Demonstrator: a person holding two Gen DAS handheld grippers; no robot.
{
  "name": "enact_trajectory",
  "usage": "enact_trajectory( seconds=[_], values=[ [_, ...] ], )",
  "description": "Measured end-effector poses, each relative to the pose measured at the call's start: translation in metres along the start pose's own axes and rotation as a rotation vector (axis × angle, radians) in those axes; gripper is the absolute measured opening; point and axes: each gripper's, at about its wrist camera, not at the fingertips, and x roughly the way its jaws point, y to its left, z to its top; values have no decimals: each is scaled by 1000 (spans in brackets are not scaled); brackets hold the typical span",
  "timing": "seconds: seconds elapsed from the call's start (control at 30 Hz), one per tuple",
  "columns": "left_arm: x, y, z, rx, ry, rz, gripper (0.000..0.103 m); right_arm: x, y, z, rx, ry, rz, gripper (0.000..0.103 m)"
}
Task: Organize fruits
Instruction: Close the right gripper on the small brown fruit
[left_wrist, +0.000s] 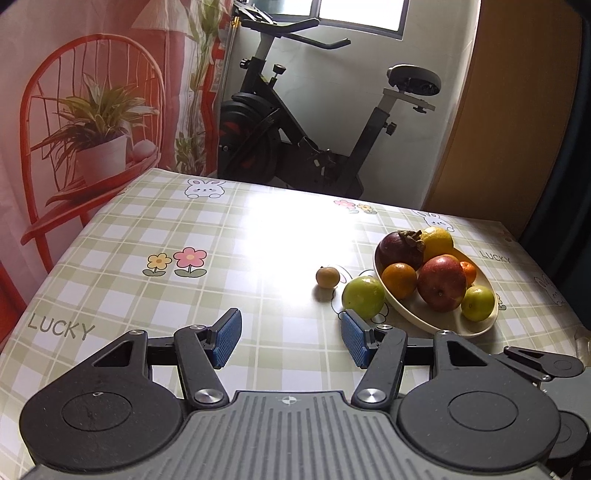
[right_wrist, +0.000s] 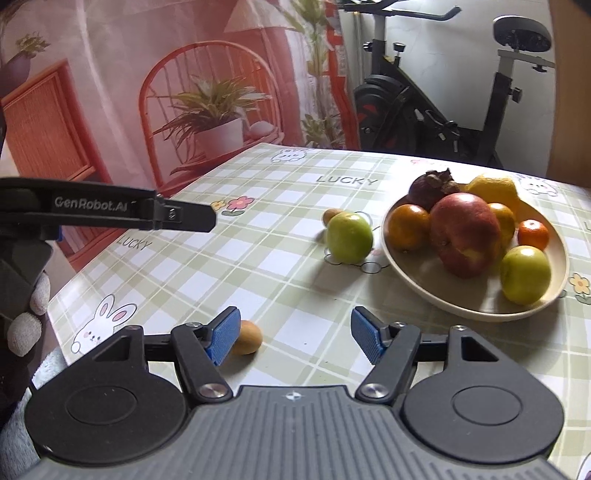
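Left gripper is wide open w/ nothing between its blue pads, hovering over the checked tablecloth. Just ahead and to its right sits a green apple on the cloth, right beside the rim of the cream plate; can't tell if apple and rim touch. The gripper's right pad overlaps the apple's lower edge in view, but the apple is outside the jaws. A small brownish fruit lies on the cloth just left of and beyond the apple, apart from the plate.

On the plate: dark purple mangosteen at the back, a lemon next to it, an orange in front, a big red apple in the middle, a small tangerine behind it, and a small green fruit at the near right.

Right gripper is also wide open, empty. A small tan oval fruit lies on the cloth just at its left pad, partly hidden behind it; touching or not, can't tell. It's at the left edge of the gap, not centred. From this view the plate is ahead and to the right, green apple ahead near centre, both well apart from the jaws. The left gripper's arm crosses the left side of this view, w/ gloved fingers below it.

An exercise bike stands behind the table.
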Motion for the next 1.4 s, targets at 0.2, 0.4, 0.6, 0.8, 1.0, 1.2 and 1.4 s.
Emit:
enact_trajectory(
  seconds=[0.2, 0.4, 0.6, 0.8, 1.0, 1.2, 1.4],
  values=[
    [3, 8, -3, -21, 13, 8, 62, 28, 25, -1, -126, 51, 57, 55],
    [7, 12, -5, -35, 22, 12, 62, 43, 27, -5, -152, 92, 75, 31],
    [13, 14, -4, -53, 34, -1, 62, 34, 15, -5, -121, 51, 71, 31],
    [16, 13, 9, -54, 20, -33, 61, 21, -14, -6, -52, -28, 21, 31],
    [42, 12, 41, 18, 23, -30, 52, 10, -34, -12, -23, -73, -31, 31],
    [80, 6, 69, 50, 29, -108, 50, -3, -39, -19, -35, -123, -80, 31],
    [128, 0, 54, 27, 114, -136, 45, -9, -51, -24, -17, -141, -120, 31]
  ],
)
